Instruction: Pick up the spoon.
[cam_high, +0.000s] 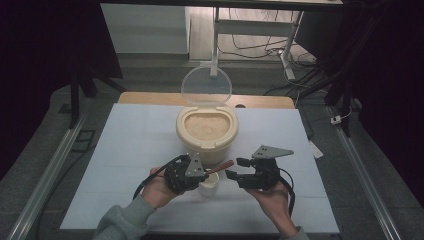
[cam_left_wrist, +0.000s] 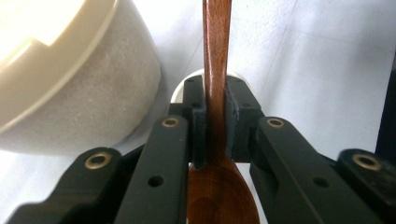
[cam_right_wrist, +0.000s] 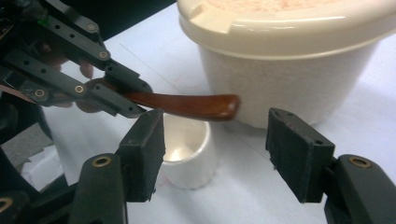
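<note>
My left gripper (cam_high: 204, 173) is shut on a brown wooden spoon (cam_high: 222, 166), held just above a small white cup (cam_high: 209, 187) near the table's front. In the left gripper view the jaws (cam_left_wrist: 216, 100) clamp the spoon's handle (cam_left_wrist: 216, 56) close to its bowl, and the cup's rim (cam_left_wrist: 180, 91) peeks out behind them. My right gripper (cam_high: 236, 168) stands open to the right of the cup. In the right gripper view its jaws (cam_right_wrist: 215, 149) flank the spoon's handle end (cam_right_wrist: 191, 105) and the cup (cam_right_wrist: 187, 156) without touching either. The cup looks empty.
A cream tub (cam_high: 207, 131) filled with pale grain stands behind the cup, its clear lid (cam_high: 206, 86) hinged upright at the back. It is close to the spoon's handle (cam_right_wrist: 289, 60). A white sheet (cam_high: 130, 150) covers the table.
</note>
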